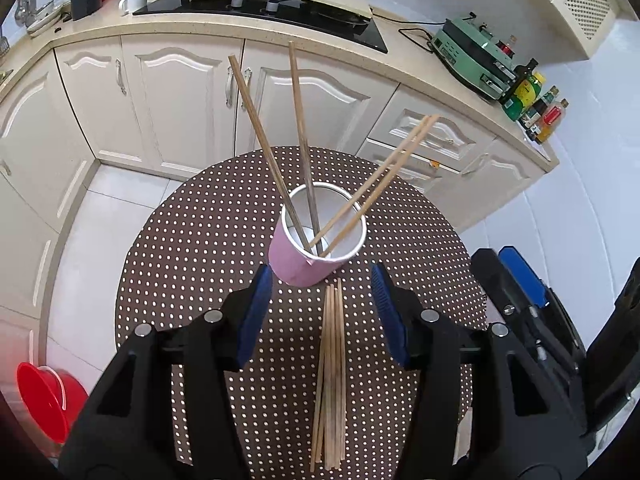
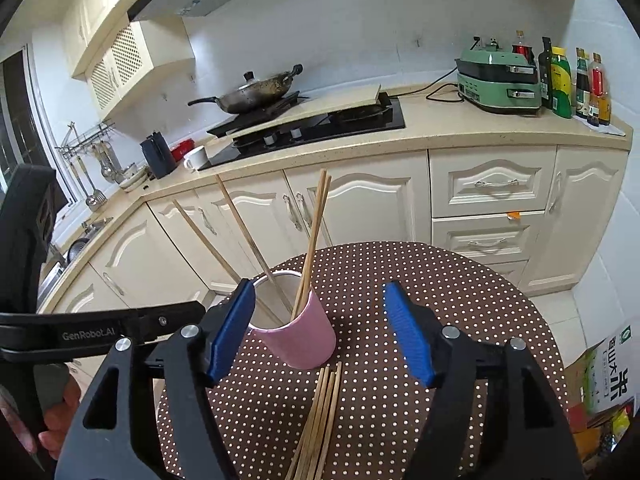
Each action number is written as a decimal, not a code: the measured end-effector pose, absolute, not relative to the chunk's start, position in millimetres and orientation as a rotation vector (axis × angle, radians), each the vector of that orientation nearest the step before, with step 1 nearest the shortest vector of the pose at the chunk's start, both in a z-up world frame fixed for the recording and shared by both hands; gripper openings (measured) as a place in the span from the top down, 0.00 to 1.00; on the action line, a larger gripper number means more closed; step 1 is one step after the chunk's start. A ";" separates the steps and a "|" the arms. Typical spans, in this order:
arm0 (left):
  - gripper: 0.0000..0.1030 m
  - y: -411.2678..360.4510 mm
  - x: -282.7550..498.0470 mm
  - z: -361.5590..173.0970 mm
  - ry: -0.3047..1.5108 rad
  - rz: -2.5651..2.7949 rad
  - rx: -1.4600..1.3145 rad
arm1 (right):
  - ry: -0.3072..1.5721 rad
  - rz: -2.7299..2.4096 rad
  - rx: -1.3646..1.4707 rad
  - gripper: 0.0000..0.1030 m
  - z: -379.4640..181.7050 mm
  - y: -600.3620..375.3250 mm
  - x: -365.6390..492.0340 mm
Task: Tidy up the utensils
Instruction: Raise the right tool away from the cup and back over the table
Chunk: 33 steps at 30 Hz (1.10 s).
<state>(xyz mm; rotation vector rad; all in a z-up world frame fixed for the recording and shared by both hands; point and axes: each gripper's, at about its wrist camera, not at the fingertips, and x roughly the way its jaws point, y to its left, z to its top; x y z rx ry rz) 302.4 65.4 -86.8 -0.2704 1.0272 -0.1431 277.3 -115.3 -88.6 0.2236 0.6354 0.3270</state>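
My left tongs [image 1: 320, 300] and right tongs [image 2: 320, 334] hang spread and empty over loose wooden chopsticks [image 1: 330, 380], just behind the pink cylindrical cup [image 1: 316, 240] on the dotted worktop [image 1: 180, 260].

A pink cylindrical cup [image 2: 305, 334] holding four slanted wooden chopsticks [image 2: 314, 236] is seen on the brown polka-dotted round worktop [image 2: 460, 300]. The right tongs [image 2: 320, 334] are held open above loose chopsticks [image 2: 320, 412], nothing gripped.
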 end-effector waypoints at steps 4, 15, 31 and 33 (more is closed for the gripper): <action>0.50 60.2 289.2 -84.8 1.024 -0.138 -0.266 | 0.626 0.334 0.210 0.33 -82.2 -120.8 264.1; 0.43 45.9 249.0 -72.1 0.986 -0.131 -0.250 | 0.607 0.346 0.207 0.24 -70.7 -137.2 232.7; 0.33 33.8 196.6 -67.6 0.966 -0.097 -0.227 | 0.625 0.359 0.218 0.08 -69.4 -152.8 199.7; 0.32 34.0 190.8 -71.7 0.977 -0.088 -0.231 | 0.650 0.349 0.211 0.08 -74.1 -152.7 197.9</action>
